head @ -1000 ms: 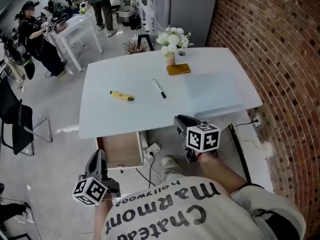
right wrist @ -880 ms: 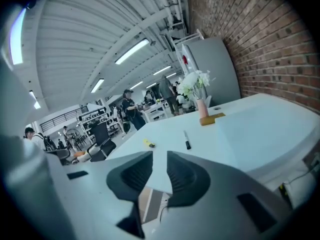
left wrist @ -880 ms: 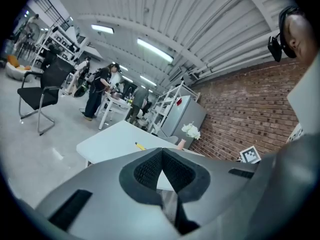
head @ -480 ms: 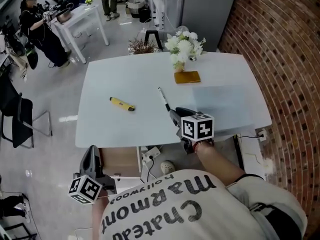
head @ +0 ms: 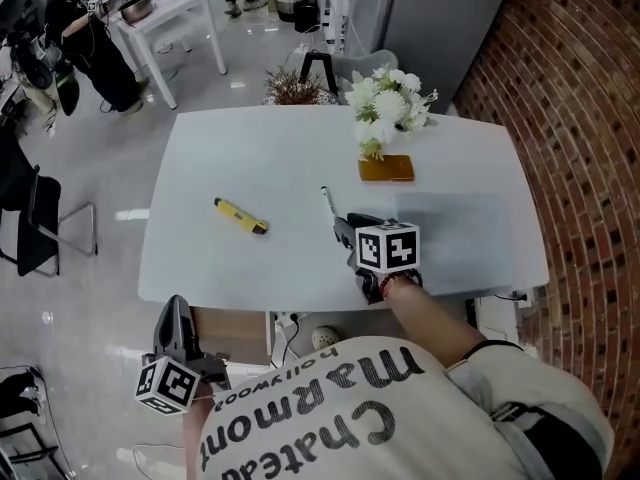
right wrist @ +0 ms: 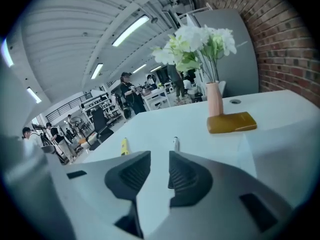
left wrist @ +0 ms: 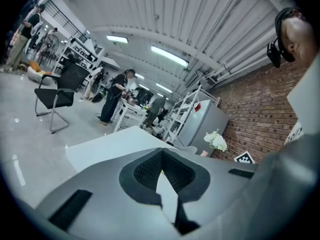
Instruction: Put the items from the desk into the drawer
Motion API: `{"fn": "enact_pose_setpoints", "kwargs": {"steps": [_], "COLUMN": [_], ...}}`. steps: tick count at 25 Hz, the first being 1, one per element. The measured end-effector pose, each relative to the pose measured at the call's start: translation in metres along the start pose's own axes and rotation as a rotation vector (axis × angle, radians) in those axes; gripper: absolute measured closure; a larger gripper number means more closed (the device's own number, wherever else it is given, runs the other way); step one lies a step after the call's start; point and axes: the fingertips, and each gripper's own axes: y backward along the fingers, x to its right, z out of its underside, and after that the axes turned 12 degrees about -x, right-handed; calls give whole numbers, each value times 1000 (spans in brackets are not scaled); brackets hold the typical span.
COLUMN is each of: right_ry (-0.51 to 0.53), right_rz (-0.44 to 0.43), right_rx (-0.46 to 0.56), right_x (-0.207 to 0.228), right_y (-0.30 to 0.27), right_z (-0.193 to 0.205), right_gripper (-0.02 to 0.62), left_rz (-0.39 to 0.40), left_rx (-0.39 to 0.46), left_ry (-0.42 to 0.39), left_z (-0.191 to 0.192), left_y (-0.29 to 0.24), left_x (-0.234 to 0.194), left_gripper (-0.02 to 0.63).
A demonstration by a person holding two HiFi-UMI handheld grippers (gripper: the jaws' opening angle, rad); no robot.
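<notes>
Right gripper view puts the pen (right wrist: 175, 143) just ahead of your right gripper (right wrist: 159, 171), a touch right of its gap; the jaws stand apart, empty, above the tabletop (right wrist: 280, 149). Expect the pen to be light, stiff and prone to roll, so pinch mid-barrel, across its length. It looks slim and dark with a pale far end. Your left gripper (left wrist: 161, 156) has its jaws pressed together, holding nothing.
</notes>
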Motion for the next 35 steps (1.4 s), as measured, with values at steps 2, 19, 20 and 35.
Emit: {"fn": "enact_pose_setpoints", "kwargs": {"steps": [2,19,20,35], "right_ry": [7,78,87,-19], "right_rz": [22,158,172,196], "right_rx": [-29,-209,-211,-205], "right_x": [7,33,34,47], "right_y": [-10,-66,-67,-65], "right_z": [2,31,31,29], "right_gripper": [472,404,417,526], "left_rz": [-17,-94,-97,-97], "left_rx": [-6,-27,-26,-14], "left_ry": [12,58,61,100], "left_z": [5,25,26,41], "left_y": [-3,-11,-11,-2], "left_x": [-4,-6,-8,-18], "left_gripper": [604,604,604,604]}}
